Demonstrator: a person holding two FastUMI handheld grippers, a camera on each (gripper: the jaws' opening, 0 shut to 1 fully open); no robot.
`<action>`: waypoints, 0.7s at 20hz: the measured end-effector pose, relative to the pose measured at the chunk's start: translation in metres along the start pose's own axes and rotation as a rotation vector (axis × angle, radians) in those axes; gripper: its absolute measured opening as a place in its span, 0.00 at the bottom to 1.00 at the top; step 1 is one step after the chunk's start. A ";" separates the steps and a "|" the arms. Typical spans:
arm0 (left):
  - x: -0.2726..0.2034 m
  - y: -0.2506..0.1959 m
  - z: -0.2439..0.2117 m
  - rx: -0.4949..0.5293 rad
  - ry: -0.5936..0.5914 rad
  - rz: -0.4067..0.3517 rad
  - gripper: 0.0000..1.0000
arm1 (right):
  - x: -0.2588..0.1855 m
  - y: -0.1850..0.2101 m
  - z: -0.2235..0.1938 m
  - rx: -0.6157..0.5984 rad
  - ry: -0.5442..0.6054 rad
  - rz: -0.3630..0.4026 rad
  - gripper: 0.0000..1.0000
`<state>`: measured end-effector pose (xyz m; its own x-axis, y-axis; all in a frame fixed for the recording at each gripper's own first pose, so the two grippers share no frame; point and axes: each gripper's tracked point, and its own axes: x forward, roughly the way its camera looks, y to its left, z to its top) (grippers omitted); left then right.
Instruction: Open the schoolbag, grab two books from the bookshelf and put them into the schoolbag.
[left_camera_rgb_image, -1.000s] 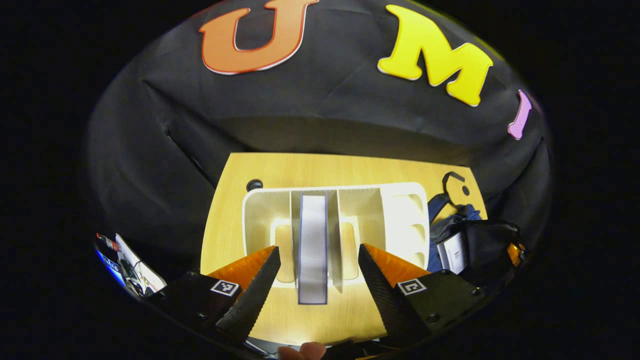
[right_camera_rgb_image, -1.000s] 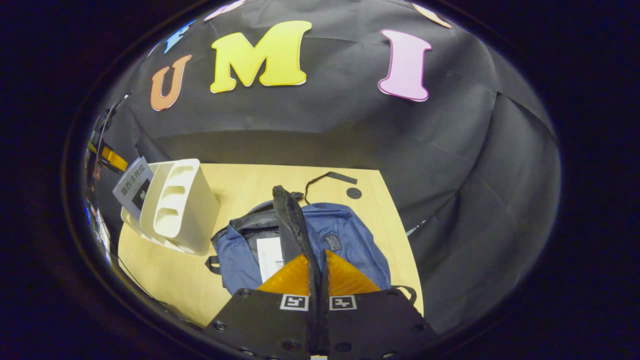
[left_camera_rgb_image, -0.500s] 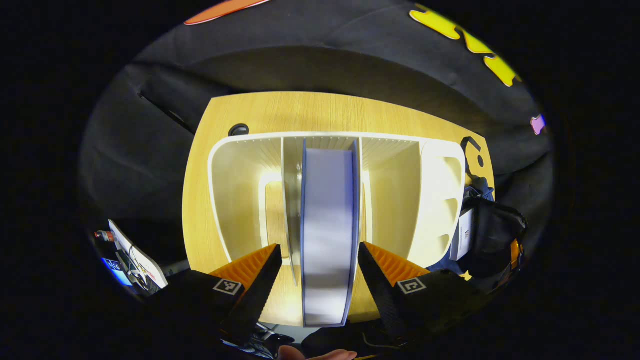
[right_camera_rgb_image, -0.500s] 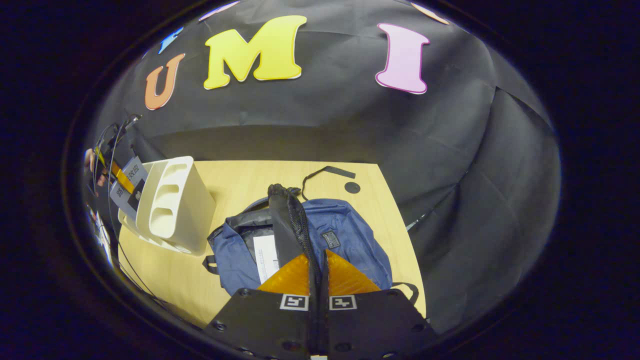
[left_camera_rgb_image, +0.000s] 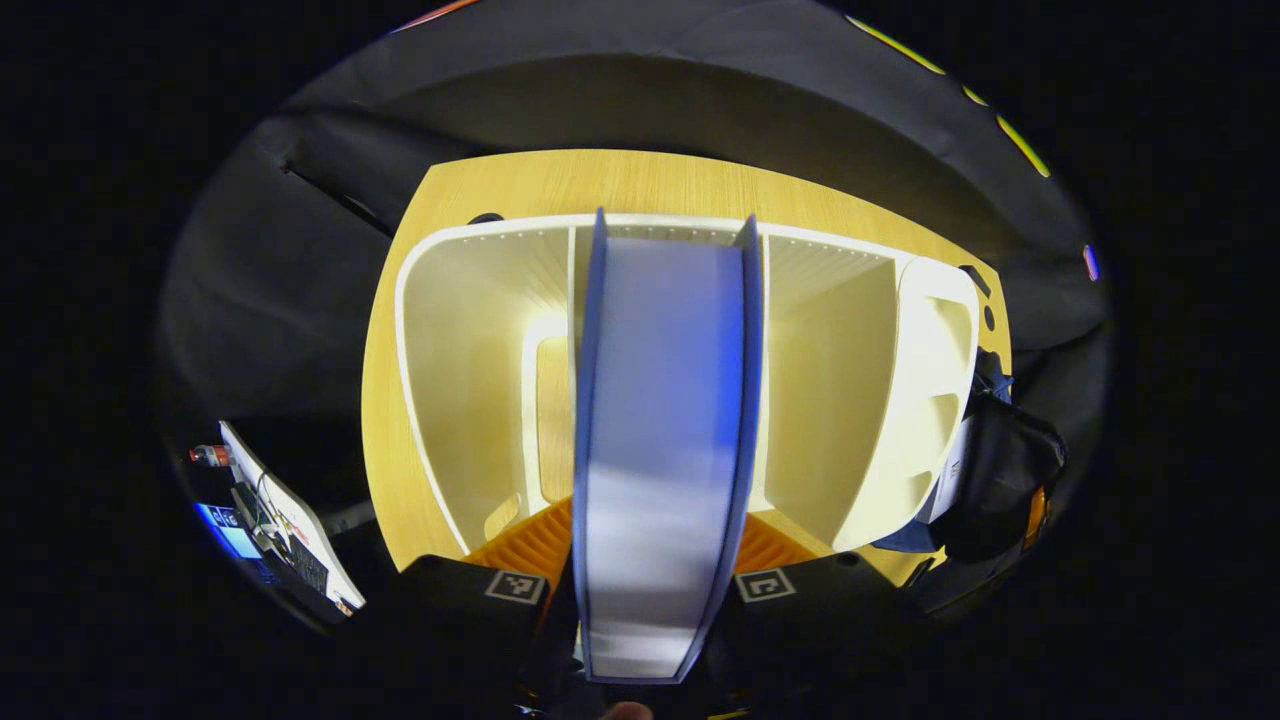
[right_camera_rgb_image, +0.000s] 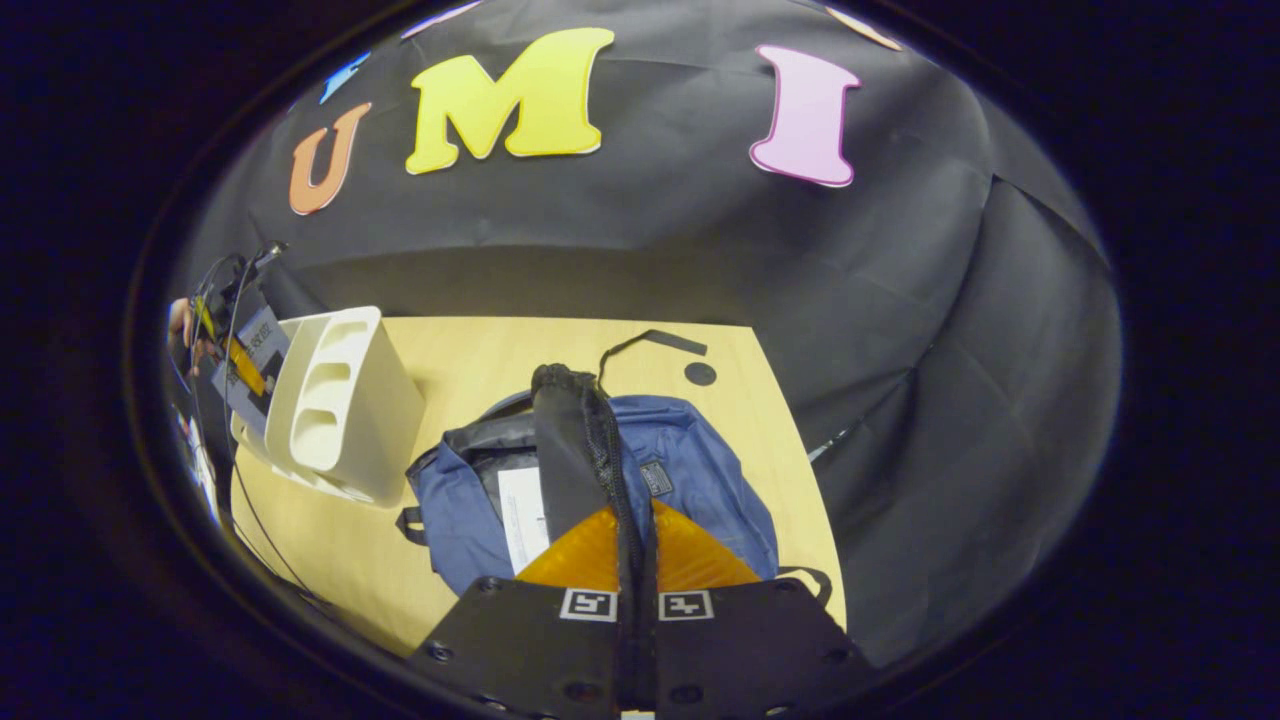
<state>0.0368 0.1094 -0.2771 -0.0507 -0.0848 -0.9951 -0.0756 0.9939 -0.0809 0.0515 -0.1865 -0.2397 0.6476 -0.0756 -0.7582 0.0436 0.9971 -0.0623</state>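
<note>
A book (left_camera_rgb_image: 660, 420) with blue covers stands in the middle slot of the white bookshelf (left_camera_rgb_image: 460, 350), page edges toward me. My left gripper (left_camera_rgb_image: 655, 575) is shut on it, one finger (left_camera_rgb_image: 530, 540) against each cover. The blue schoolbag (right_camera_rgb_image: 700, 470) lies open on the table. My right gripper (right_camera_rgb_image: 637, 520) is shut on its black flap (right_camera_rgb_image: 570, 440) and holds it up. A white-covered book (right_camera_rgb_image: 522, 515) lies inside the bag. In the right gripper view the bookshelf (right_camera_rgb_image: 340, 410) stands left of the bag, with the blue-covered book (right_camera_rgb_image: 262, 335) behind it.
The wooden table (right_camera_rgb_image: 480, 370) has a round cable hole (right_camera_rgb_image: 700, 374) and the bag's black strap (right_camera_rgb_image: 650, 340) near its far edge. The bag (left_camera_rgb_image: 1000, 470) sits tight against the shelf's right side. Electronics and cables (left_camera_rgb_image: 290, 540) lie off the table's left edge.
My left gripper has moved forward over the book in the shelf and its fingers have closed onto the covers. The right gripper still holds the bag's flap up, almost unmoved.
</note>
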 end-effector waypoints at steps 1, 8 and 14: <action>-0.001 0.001 -0.001 -0.002 0.005 0.004 0.50 | 0.000 0.000 0.001 -0.001 -0.002 0.002 0.01; -0.025 0.006 -0.002 -0.017 -0.078 0.009 0.47 | 0.001 -0.004 -0.003 0.004 -0.009 0.018 0.01; -0.100 0.014 -0.032 -0.012 -0.206 -0.022 0.46 | 0.001 -0.003 -0.004 0.002 -0.016 0.049 0.01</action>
<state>0.0089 0.1297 -0.1766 0.1561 -0.0889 -0.9837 -0.0863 0.9909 -0.1032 0.0490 -0.1893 -0.2427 0.6609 -0.0269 -0.7500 0.0135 0.9996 -0.0239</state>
